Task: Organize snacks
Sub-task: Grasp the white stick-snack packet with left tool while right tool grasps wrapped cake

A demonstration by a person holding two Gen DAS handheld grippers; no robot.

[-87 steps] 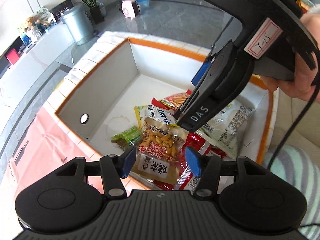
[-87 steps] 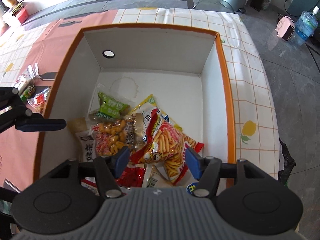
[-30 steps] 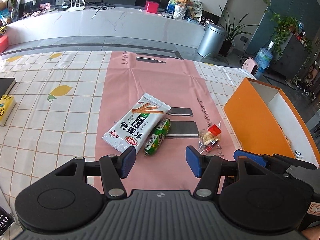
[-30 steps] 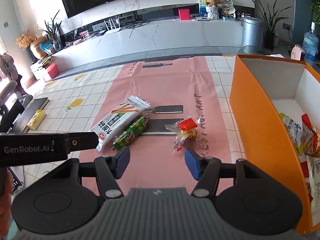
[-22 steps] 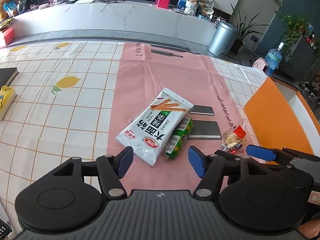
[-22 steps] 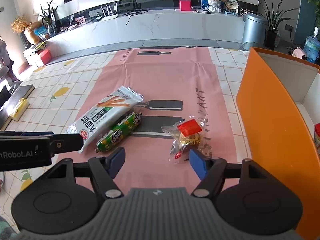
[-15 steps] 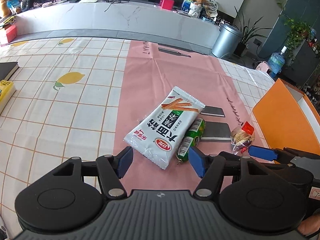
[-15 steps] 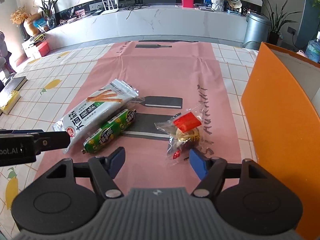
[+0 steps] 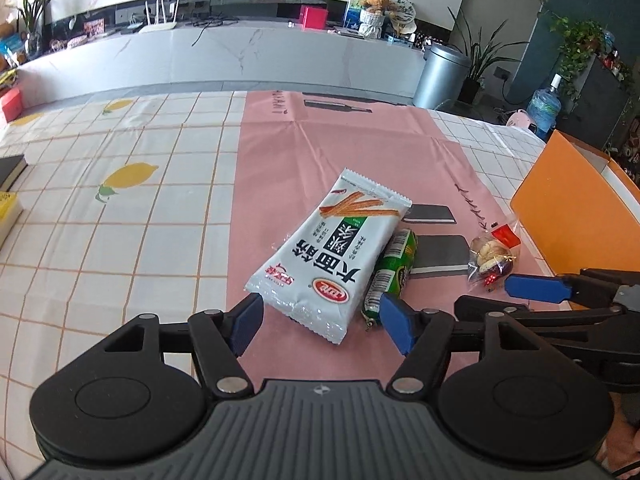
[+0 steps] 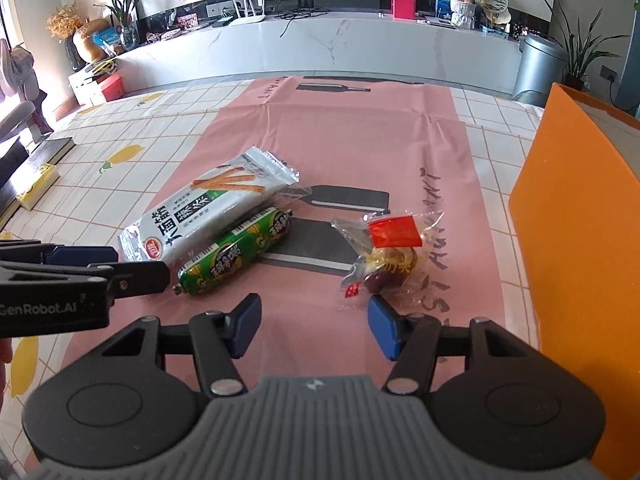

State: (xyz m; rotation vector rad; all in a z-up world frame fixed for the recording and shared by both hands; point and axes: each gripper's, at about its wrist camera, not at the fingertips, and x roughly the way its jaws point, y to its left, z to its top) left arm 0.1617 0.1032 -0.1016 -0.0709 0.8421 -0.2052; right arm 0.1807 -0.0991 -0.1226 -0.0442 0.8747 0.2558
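Note:
Three snacks lie on the pink runner point(image 9: 360, 148): a white stick-snack packet point(image 9: 328, 256) point(image 10: 208, 212), a green sausage point(image 9: 390, 272) point(image 10: 236, 256) beside it, and a small clear candy bag with a red tag point(image 9: 490, 256) point(image 10: 386, 252). My left gripper point(image 9: 320, 322) hovers low at the white packet's near end; its jaws are opening, with the packet's corner just ahead of them, untouched. My right gripper point(image 10: 312, 326) stands just short of the candy bag; its jaws are closing with nothing between them.
An orange box point(image 9: 576, 216) point(image 10: 572, 216) stands at the right of the snacks. The checked tablecloth point(image 9: 120, 220) spreads to the left, with a dark book point(image 9: 10, 168) and a yellow pack point(image 9: 8, 212) at its far left edge.
Both grippers left the orange box, swung over to the runner and sank toward the snacks, which now look larger and nearer. The left jaws stand wider apart than a second ago.

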